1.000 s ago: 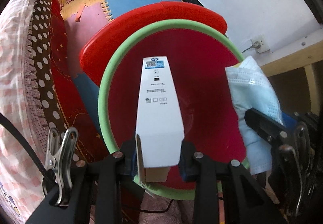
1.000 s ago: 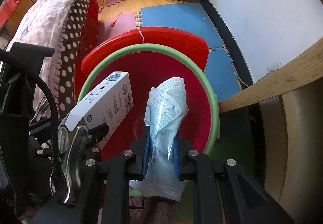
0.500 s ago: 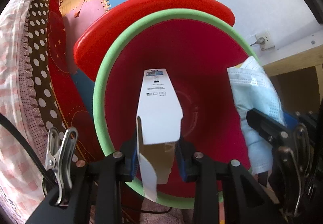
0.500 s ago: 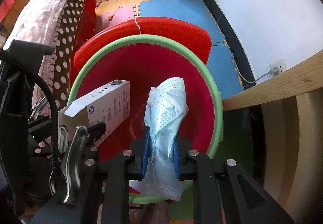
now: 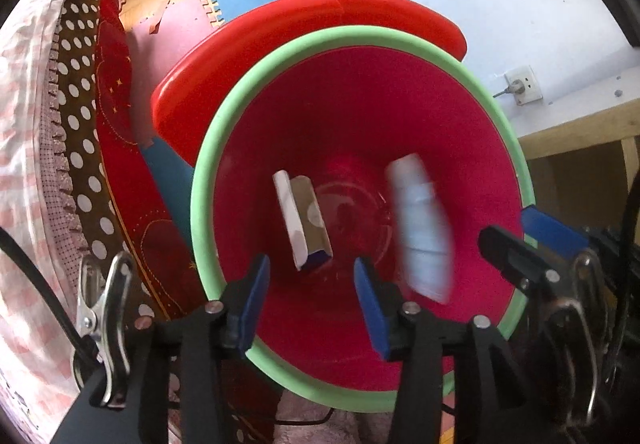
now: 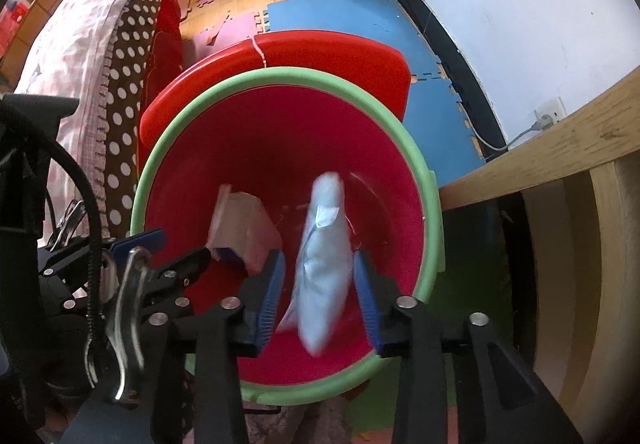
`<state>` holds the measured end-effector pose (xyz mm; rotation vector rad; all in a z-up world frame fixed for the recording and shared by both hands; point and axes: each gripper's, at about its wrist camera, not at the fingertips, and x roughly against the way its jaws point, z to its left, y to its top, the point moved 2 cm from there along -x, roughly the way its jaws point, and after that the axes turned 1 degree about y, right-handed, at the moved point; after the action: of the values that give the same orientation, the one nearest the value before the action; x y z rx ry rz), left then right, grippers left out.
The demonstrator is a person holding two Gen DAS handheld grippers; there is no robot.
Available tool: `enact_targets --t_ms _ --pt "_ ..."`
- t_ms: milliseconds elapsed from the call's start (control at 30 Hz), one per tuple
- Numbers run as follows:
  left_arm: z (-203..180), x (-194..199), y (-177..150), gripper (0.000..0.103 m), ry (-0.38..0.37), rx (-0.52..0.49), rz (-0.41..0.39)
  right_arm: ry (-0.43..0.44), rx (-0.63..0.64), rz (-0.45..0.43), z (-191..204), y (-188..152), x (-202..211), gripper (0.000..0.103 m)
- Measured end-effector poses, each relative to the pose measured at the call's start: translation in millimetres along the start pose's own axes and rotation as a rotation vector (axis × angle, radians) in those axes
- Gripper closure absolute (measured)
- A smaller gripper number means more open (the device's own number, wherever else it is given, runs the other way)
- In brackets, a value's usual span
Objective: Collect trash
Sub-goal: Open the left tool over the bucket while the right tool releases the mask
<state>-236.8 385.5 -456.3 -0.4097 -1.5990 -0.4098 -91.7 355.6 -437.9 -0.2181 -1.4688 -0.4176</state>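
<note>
While blurred, box [image 5: 303, 221] and mask [image 5: 421, 228] (blue) inside bin [image 5: 208, 180]

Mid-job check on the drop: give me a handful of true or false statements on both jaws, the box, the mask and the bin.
1. The left gripper jaws grip the white carton box. False: they have just been opening, nothing is between them, and the box is loose inside the bin.
2. The face mask is blurred, apart from both pads. True.
3. The bin has a green rim. True.
4. The right gripper jaws are shut. False: they stand open.
5. The bin's red lid covers the opening. False: it stands behind.
</note>
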Motion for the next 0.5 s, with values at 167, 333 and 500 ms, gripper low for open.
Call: enact_targets --t_ms 167,333,500 --pt "0.8 5.4 -0.8 0.056 0.005 -0.003 -0.002 0.001 0.002 -0.002 1.6 -1.3 3.5 0.054" --pt "0.4 13.0 -0.6 0.056 0.005 0.006 -0.008 0.01 0.004 -0.014 1.9 -1.2 12.1 0.054" --pt "2.1 21.0 -2.2 0.056 0.008 0.005 -0.017 0.015 0.01 -0.03 3.9 -4.5 21.7 0.054"
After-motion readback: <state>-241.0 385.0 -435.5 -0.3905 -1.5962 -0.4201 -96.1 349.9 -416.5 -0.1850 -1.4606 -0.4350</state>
